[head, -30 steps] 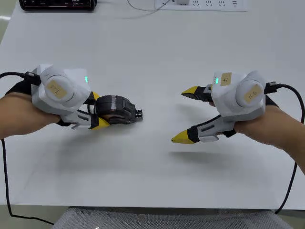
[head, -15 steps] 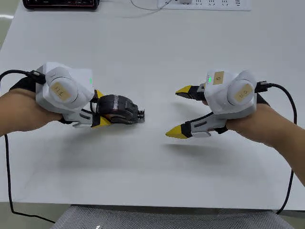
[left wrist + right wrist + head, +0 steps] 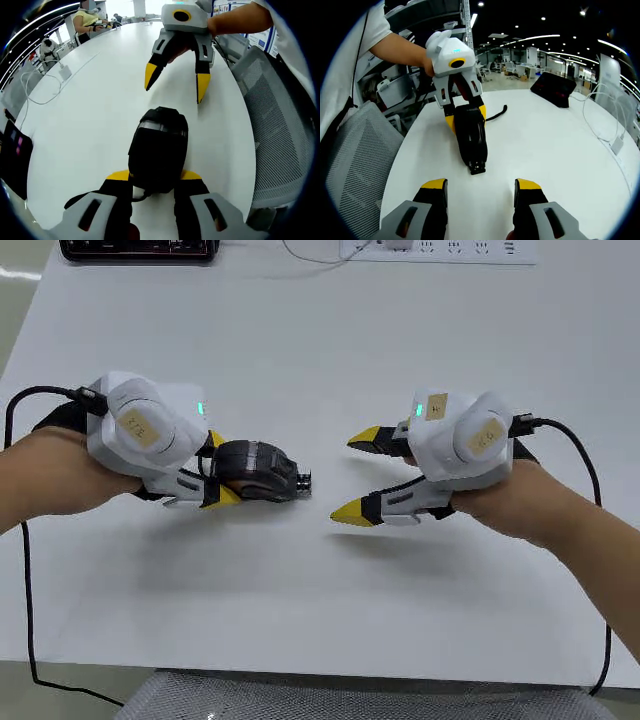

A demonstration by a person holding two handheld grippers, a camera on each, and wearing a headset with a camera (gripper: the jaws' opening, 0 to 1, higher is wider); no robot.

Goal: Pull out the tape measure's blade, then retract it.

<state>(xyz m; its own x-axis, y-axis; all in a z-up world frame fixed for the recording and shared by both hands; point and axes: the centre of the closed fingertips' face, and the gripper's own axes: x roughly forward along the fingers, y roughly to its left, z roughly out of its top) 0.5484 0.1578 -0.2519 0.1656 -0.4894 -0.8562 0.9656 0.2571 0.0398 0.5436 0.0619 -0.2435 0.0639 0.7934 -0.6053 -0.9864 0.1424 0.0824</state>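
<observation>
**Left jaws clamp the tape measure, right jaws hover wide open**

The head view looks down on a white bench (image 3: 320,350), and the black tape measure (image 3: 255,470) lies on it, left of centre. The left gripper (image 3: 222,470) has it: the two yellow-tipped jaws pinch the case from either side, near its rear end. The left gripper view shows the case between those tips, its front pointing away across the bench.

At the front of the case sits the blade's hook (image 3: 303,481), tight against the housing, with no blade drawn out. The right gripper view shows it best, the hook end facing the camera.

The right gripper (image 3: 352,476) is just beside that hook and not touching it. Its jaws are spread wide with nothing between them, the yellow tips aimed at the front of the tape measure. The two grippers face each other nose to nose.

At the bench's far edge lie a dark device (image 3: 140,248) and a white power strip (image 3: 440,250). A grey mesh chair (image 3: 350,698) shows at the near edge.
</observation>
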